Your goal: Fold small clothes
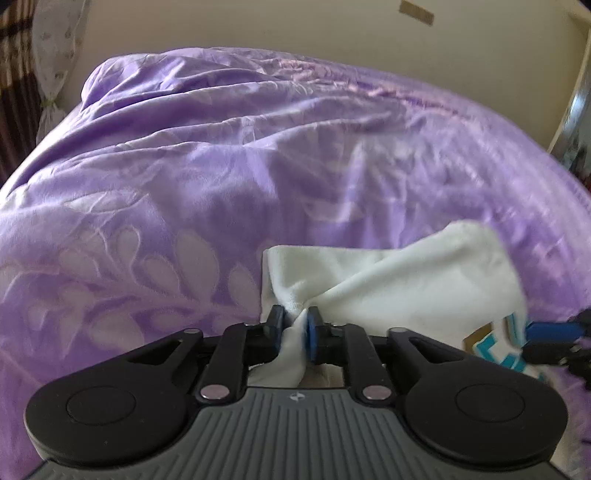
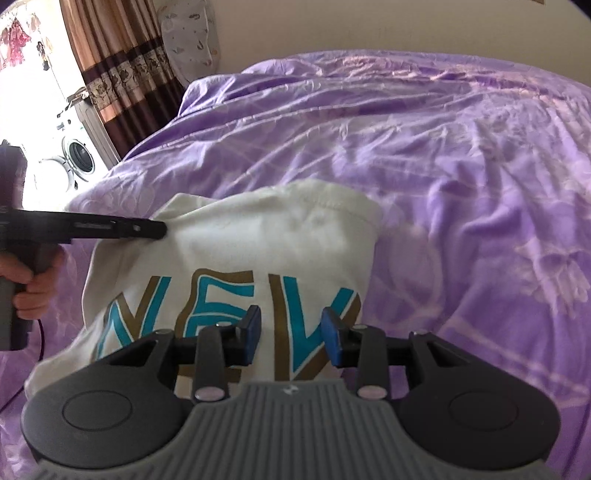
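A white garment (image 1: 406, 280) with teal and brown letters lies on a purple bedspread (image 1: 184, 166). In the left wrist view my left gripper (image 1: 294, 317) is shut on a bunched fold at the garment's left edge, with cloth squeezed between the blue pads. The right wrist view shows my right gripper (image 2: 291, 321) open just over the printed letters of the garment (image 2: 258, 236), nothing pinched between its fingers. There the left gripper (image 2: 159, 229) reaches in from the left, held by a hand (image 2: 33, 284), its tip at the garment's far left edge.
The wrinkled purple bedspread (image 2: 443, 166) stretches far and right of the garment. A brown curtain (image 2: 122, 66), a washing machine (image 2: 79, 153) and a white patterned bundle (image 2: 192, 37) stand beyond the bed's left side. A cream wall (image 1: 295, 26) backs the bed.
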